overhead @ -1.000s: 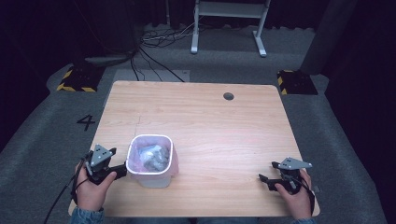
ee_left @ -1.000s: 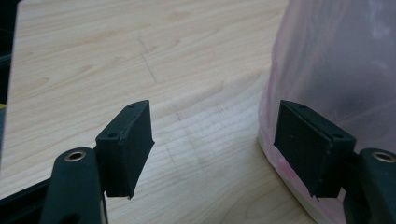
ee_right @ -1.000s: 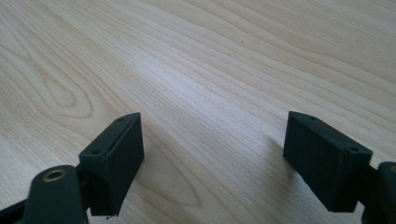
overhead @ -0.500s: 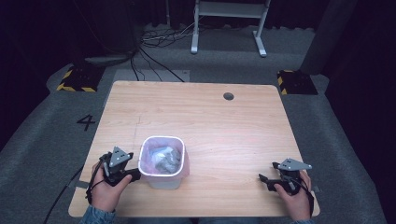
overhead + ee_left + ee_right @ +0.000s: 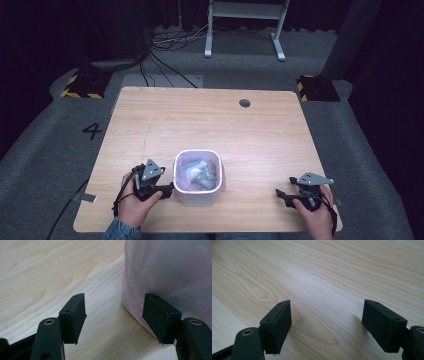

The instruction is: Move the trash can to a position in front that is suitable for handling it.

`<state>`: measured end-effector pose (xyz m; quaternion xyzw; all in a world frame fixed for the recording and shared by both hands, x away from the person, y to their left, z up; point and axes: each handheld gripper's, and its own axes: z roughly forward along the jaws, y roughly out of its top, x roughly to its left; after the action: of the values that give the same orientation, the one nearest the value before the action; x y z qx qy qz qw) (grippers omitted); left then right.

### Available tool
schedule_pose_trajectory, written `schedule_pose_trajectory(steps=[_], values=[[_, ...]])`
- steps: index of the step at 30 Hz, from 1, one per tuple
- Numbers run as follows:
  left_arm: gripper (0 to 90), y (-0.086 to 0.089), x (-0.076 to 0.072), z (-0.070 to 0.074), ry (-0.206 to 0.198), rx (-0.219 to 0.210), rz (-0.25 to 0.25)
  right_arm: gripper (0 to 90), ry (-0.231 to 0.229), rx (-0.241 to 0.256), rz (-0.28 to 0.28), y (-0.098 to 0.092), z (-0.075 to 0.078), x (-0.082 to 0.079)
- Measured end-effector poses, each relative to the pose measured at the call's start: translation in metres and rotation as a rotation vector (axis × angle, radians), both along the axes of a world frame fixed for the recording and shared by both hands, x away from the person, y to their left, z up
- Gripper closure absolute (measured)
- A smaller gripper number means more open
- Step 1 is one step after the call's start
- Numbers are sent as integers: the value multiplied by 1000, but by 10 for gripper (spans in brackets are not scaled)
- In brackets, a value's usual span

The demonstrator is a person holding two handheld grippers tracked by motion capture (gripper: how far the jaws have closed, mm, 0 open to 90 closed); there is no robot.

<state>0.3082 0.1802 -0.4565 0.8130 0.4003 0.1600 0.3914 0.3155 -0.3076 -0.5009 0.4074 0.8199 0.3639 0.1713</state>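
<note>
The lined waste bin (image 5: pixel 197 177) is standing at the surface's (image 5: pixel 210 120) six o'clock edge, directly at three o'clock of the nearer left gripper (image 5: pixel 167 189), whose open jaws are flanking its lower corner, while the right gripper (image 5: pixel 281 194) is resting open and empty, well apart.

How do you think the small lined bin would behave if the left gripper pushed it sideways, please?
The bin looks light: small, thin-walled, holding only crumpled scraps, so it would probably slide on the smooth table. Pushed near the rim, it might tip, being upright and narrow. The liner bag looks thin and floppy, likely to crease under the left gripper.
</note>
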Motion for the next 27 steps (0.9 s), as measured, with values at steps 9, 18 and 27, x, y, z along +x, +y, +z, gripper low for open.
schedule_pose_trajectory(steps=[9, 18, 27], values=[[335, -25, 4, -2, 10, -13, -56, 242, -25, 5, 30, 6, 11, -13], [304, -41, 3, -4, 16, -20, -115, 246, -26, 10, 21, 4, 12, -18], [302, -47, 13, -8, -13, -29, -91, 246, -19, 8, 45, 11, 9, -16]])
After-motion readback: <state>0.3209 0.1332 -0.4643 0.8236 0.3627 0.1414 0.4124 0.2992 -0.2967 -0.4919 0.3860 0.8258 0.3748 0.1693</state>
